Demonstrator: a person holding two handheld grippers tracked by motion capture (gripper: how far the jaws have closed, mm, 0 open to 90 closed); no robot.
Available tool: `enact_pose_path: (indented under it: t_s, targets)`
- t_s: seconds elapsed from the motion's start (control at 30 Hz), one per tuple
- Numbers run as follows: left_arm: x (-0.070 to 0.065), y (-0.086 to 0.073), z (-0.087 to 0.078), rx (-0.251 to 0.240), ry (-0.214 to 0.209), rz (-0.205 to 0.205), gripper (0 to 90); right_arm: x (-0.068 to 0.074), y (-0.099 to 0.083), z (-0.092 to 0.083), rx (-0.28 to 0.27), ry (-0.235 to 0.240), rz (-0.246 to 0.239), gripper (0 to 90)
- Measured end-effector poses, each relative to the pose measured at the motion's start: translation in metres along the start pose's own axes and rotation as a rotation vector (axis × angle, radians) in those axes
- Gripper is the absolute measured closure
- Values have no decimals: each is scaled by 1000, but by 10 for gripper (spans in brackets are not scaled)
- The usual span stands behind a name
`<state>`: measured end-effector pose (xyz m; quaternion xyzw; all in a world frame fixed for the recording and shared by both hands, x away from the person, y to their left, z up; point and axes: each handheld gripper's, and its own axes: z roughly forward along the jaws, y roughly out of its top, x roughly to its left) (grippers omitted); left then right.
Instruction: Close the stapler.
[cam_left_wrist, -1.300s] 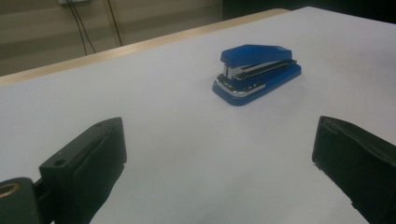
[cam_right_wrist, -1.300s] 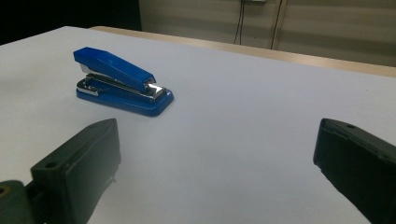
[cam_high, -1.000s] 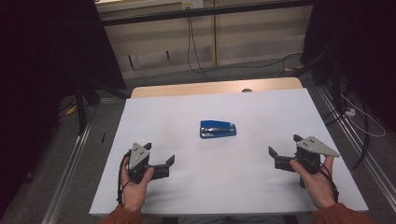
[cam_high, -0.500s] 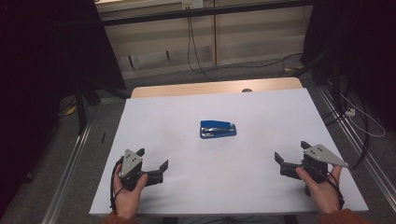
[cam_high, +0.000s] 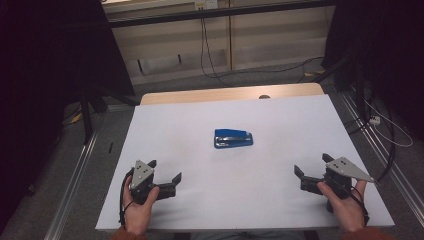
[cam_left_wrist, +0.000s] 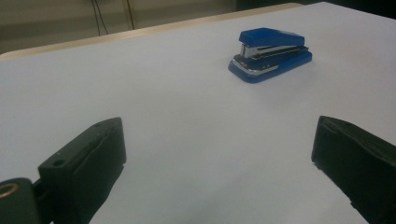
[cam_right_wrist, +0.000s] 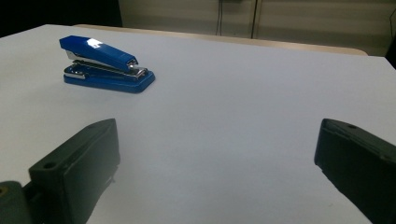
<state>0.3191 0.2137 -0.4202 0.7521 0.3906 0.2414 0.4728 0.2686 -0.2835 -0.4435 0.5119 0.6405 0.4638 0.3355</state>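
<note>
A wedge-shaped glossy blue stapler with chrome trim lies on a smooth white table.

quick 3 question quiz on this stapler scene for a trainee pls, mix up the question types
1. True or false: the left gripper is shut on the blue stapler.
2. Multiple choice: where does the stapler lie? A) on the white table cover, between and beyond the two grippers B) in the right gripper C) on the floor
3. Fill in: both grippers have their jaws ____.

Key
1. False; it is apart from the stapler, near the table's front edge.
2. A
3. open
</note>
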Motion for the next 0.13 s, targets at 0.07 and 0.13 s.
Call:
enact_pose_path:
  t_s: [0.07, 0.13]
  targets:
    - [1, -1, 0, 4, -6, -6, 33, 1, 0, 1, 0, 6, -6, 2]
    - [2, -1, 1, 7, -6, -11, 33, 2, 0, 1, 2, 9, -16, 2]
